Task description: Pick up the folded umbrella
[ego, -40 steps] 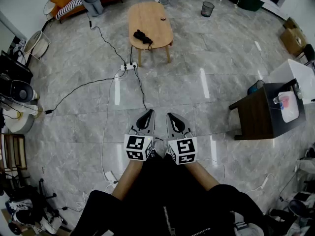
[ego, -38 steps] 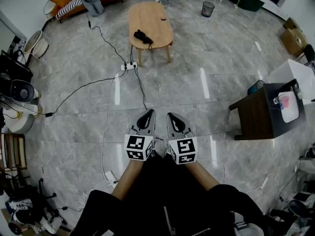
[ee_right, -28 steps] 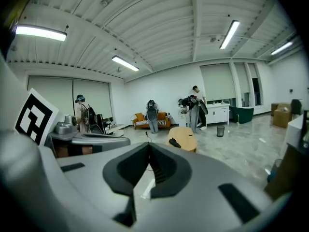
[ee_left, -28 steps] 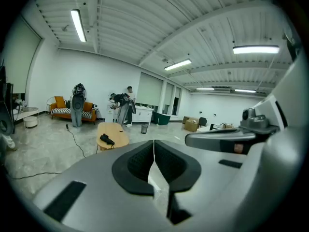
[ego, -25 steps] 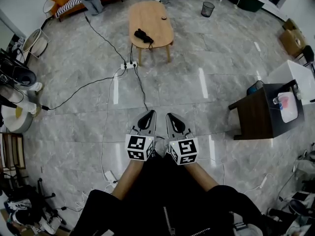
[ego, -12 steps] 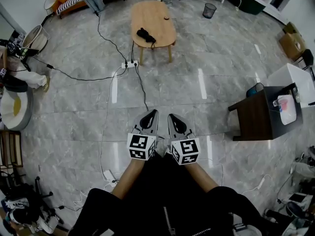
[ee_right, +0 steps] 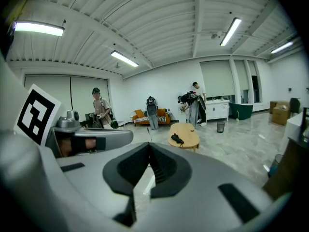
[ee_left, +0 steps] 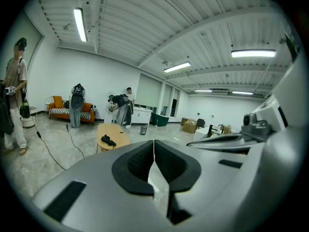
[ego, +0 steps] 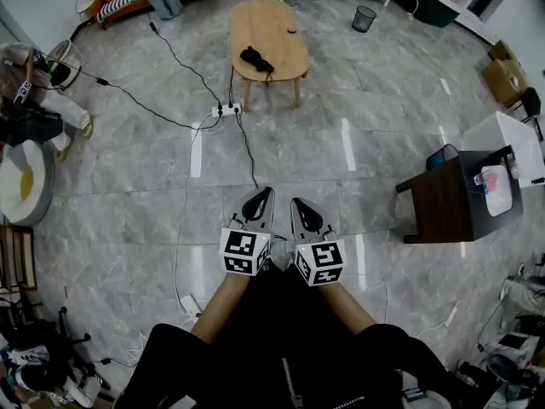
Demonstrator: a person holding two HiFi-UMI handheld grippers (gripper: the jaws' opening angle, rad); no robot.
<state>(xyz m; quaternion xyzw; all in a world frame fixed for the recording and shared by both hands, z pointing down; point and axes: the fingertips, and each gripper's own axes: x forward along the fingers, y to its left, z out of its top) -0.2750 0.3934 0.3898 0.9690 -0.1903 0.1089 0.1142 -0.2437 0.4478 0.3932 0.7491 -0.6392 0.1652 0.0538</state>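
oval wooden table (ego: 277,11), folded umbrella (ego: 253,57) on top

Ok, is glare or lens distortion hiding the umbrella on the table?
Head view: fisheye bends the edges, light streaks glare on the floor, but the folded umbrella on the wooden table is clear, though small. Both gripper views: dark rounded corners, umbrella tiny.

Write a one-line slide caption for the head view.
Left gripper and right gripper shut, far from the umbrella on the wooden table.
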